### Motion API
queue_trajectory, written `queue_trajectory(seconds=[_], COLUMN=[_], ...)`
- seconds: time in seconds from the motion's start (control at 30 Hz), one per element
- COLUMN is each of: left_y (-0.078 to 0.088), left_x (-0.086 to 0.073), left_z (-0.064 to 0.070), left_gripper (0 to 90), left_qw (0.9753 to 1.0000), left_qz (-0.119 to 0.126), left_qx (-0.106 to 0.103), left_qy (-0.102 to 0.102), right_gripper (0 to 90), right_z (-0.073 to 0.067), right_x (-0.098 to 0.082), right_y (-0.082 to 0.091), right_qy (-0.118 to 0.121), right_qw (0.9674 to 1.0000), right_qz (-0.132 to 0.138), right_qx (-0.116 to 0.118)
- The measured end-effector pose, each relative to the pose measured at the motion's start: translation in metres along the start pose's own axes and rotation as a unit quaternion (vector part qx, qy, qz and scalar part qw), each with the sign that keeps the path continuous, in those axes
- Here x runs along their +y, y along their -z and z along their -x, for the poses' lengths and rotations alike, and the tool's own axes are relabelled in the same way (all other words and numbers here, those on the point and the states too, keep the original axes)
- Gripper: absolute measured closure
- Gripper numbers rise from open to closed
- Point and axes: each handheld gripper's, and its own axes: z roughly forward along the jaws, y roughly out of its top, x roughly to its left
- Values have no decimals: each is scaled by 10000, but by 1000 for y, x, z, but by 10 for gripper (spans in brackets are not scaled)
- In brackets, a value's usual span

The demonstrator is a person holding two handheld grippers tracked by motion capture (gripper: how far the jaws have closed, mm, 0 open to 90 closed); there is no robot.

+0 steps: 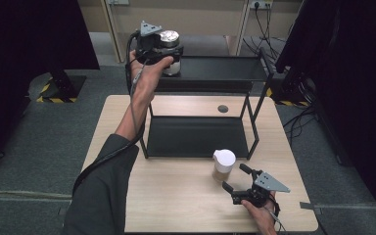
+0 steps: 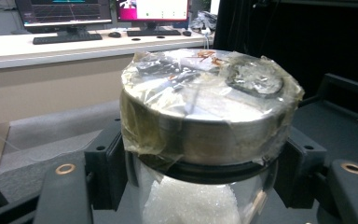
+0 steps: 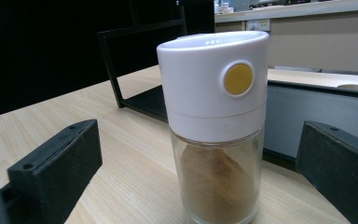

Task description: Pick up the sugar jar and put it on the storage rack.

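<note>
Wooden table carries a black two-tier rack. Left gripper clamps a glass jar of white granules, steel lid taped over, at the rack's top-shelf corner. Right gripper sits spread wide, empty, jaws either side of the white-capped spice shaker on the table. Risk: the jar is set too near the shelf edge and tips off; loose tape could snag. Jar base hidden; shelf contact can't be confirmed.

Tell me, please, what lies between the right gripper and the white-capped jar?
Nothing: only bare table separates the open right gripper from the white-capped jar, seen in the right gripper view.
</note>
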Motion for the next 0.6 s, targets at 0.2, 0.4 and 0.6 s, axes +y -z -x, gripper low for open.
queue_trajectory(seconds=[0.2,0.4,0.6], left_y=[-4,-6,-6], left_x=[-3,-5,-7], left_z=[0,4,4], left_gripper=[313,312,310], left_qw=[10000,9999,9998], left_qz=[-19,17,50], left_qx=[47,67,86], left_qy=[-25,-129,-148], right_gripper=[5,5,5], right_z=[0,0,0], right_x=[0,0,0], right_y=[0,0,-1], right_qy=[-3,-7,-5], right_qw=[10000,10000,10000], right_qz=[-6,-4,-5], right_qx=[6,11,16])
